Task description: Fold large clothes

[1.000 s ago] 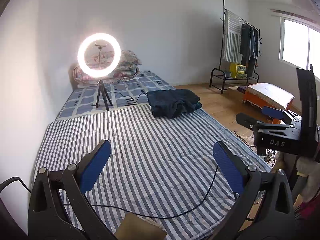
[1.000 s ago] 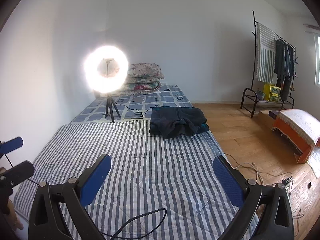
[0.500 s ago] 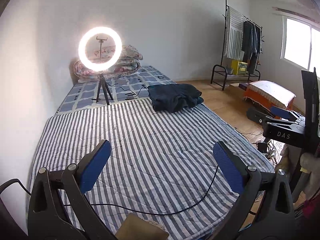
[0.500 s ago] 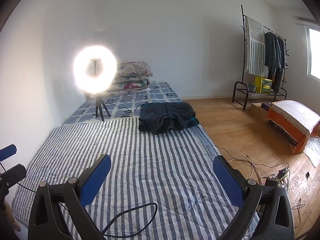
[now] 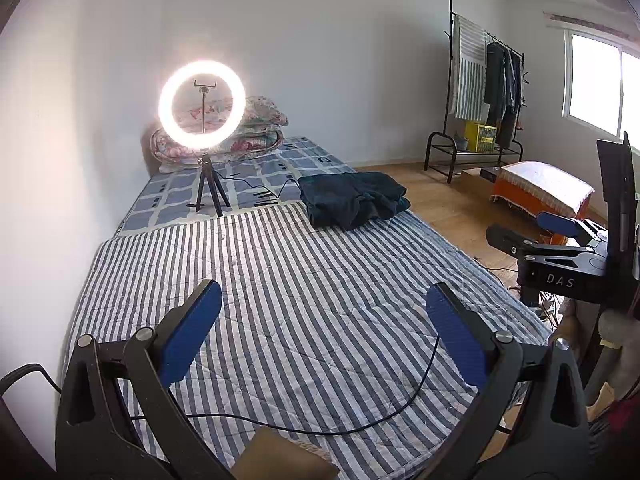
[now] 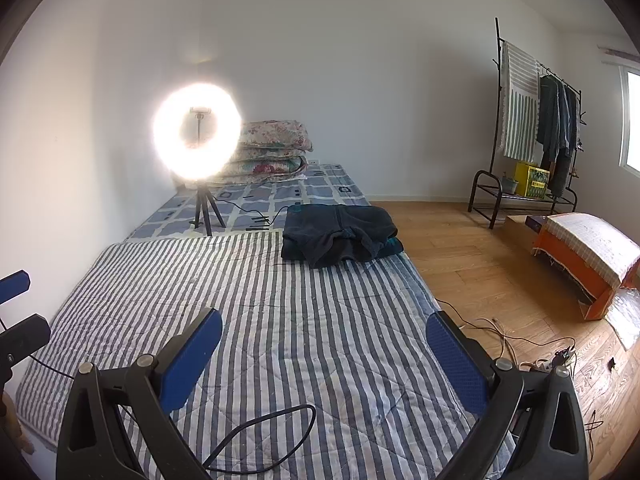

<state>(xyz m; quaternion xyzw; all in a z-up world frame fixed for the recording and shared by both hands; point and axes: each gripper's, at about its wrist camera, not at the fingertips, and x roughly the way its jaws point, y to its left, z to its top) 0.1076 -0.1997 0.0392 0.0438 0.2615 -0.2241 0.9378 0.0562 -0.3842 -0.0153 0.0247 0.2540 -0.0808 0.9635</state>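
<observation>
The ring light (image 5: 202, 105) stands on its tripod on the checked part of the bed, left of the dark clothes (image 5: 354, 199) and facing down the mattress, presumably to light the striped quilt (image 5: 304, 300) as a working surface. The dark clothes sit bunched in a low heap at the far right edge of that quilt, just where it meets the checked sheet, well apart from both tools; nothing has been spread out for folding yet. A black cable (image 5: 320, 428) trails across the quilt's near end, on the opposite side from the clothes, where it could snag a garment laid flat. The left gripper (image 5: 320, 336) hovers above the near end of the quilt, aimed toward the clothes, its blue pads (image 5: 188, 340) spread wide with nothing between them. The right gripper (image 6: 322, 354) hangs level beside it, nearer the quilt's right edge, likewise gaping and empty, pointed at the heap.
</observation>
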